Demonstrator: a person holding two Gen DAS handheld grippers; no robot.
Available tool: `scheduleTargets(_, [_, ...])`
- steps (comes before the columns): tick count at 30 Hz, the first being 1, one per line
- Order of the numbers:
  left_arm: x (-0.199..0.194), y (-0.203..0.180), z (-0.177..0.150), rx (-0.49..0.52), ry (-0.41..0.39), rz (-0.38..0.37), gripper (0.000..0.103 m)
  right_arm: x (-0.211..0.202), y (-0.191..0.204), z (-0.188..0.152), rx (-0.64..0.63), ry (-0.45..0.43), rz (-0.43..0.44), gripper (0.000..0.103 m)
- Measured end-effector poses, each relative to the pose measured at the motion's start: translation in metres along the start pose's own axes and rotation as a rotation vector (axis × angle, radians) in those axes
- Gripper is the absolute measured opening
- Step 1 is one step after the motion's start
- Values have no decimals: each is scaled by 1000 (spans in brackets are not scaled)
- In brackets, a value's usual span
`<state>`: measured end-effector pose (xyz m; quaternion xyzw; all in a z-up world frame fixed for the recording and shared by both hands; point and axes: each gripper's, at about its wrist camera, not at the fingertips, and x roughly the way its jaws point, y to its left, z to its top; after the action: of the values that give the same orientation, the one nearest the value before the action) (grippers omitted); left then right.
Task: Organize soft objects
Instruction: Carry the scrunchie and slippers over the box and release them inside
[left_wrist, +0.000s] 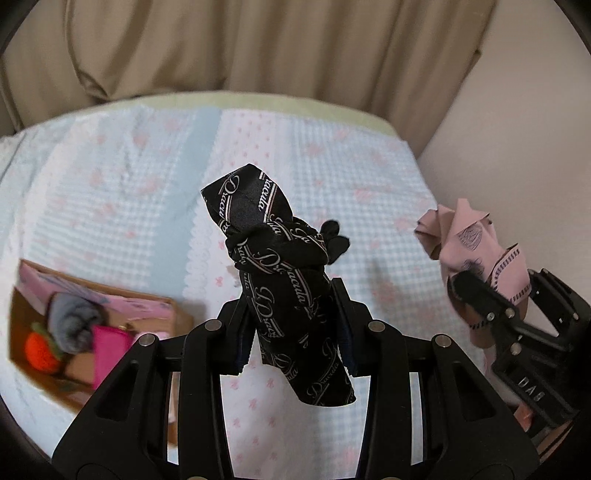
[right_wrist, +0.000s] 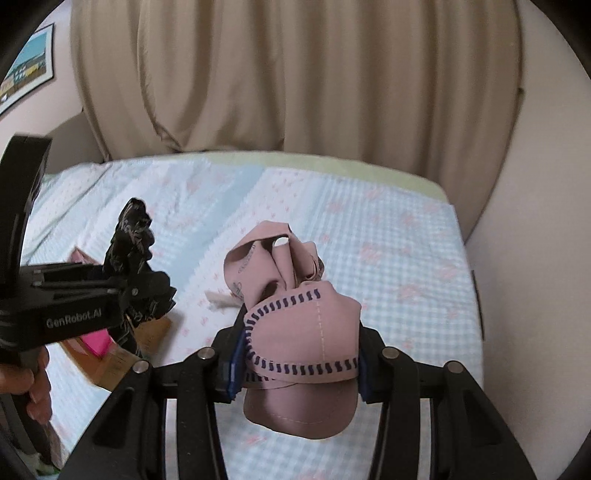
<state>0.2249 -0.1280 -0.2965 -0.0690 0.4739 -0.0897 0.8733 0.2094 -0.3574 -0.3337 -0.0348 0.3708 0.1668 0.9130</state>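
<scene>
1. Black scarf (left_wrist: 284, 280) clamped in my left gripper (left_wrist: 293, 325), raised above the bed (left_wrist: 110, 177).
2. Pink cloth (right_wrist: 303, 332) clamped in my right gripper (right_wrist: 297, 363), above the bed's right side.
3. Cardboard box (left_wrist: 74, 332) at left edge.

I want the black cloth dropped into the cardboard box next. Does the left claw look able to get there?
Probably yes. The left claw, shut on the black cloth, hangs above the bedspread; the cardboard box sits open-topped to its left with nothing between them.
</scene>
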Motion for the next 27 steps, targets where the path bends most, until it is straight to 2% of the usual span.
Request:
scheduleTargets(6, [-76,12,11,50,-48,-25,34,-61,32,29,59,-29,-24,42])
scheduleTargets(13, [-137,51,16,77,-53,-51,34,-99,92,44,116,-28,-16,42])
scheduleTargets(19, [-172,114,12,97,-59,2,34,-99,150,47,152,-12,21,42])
scheduleTargets(27, [-179,223,2,74,-8,67,34,-59,229,52,139,54,44,42])
